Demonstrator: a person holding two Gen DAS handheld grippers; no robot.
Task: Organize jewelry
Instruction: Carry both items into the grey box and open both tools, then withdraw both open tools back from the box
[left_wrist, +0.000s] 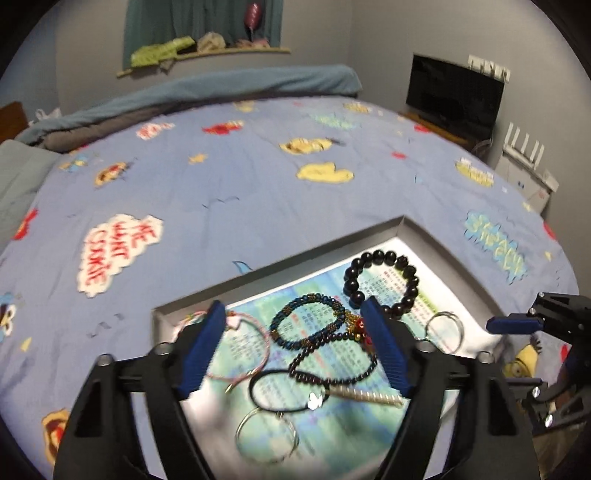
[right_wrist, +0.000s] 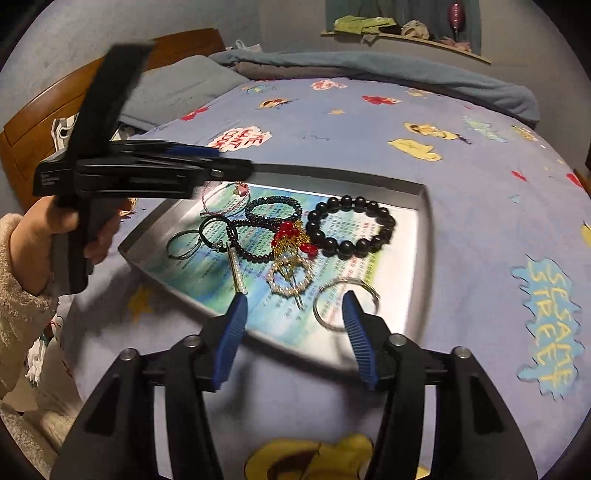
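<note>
A shallow grey tray (left_wrist: 458, 251) (right_wrist: 423, 229) lined with printed paper lies on the bed and holds a pile of jewelry. A big black bead bracelet (left_wrist: 406, 266) (right_wrist: 349, 247), a dark blue beaded bracelet (left_wrist: 314, 299) (right_wrist: 273, 203), a pink cord bracelet (left_wrist: 255, 325), silver key rings (left_wrist: 266, 435) (right_wrist: 325, 310), a pearl ring piece (right_wrist: 288, 284) and red-gold charms (right_wrist: 291, 232) lie in it. My left gripper (left_wrist: 295, 317) is open above the pile and holds nothing. My right gripper (right_wrist: 295, 306) is open over the tray's near edge and holds nothing.
The tray rests on a blue cartoon-print bedsheet (left_wrist: 221, 177) (right_wrist: 480, 177). A folded blue blanket (left_wrist: 221, 88) lies at the far side. A TV (left_wrist: 454, 96) and white router (left_wrist: 524, 155) stand at right. A wooden headboard (right_wrist: 33, 122) is at left.
</note>
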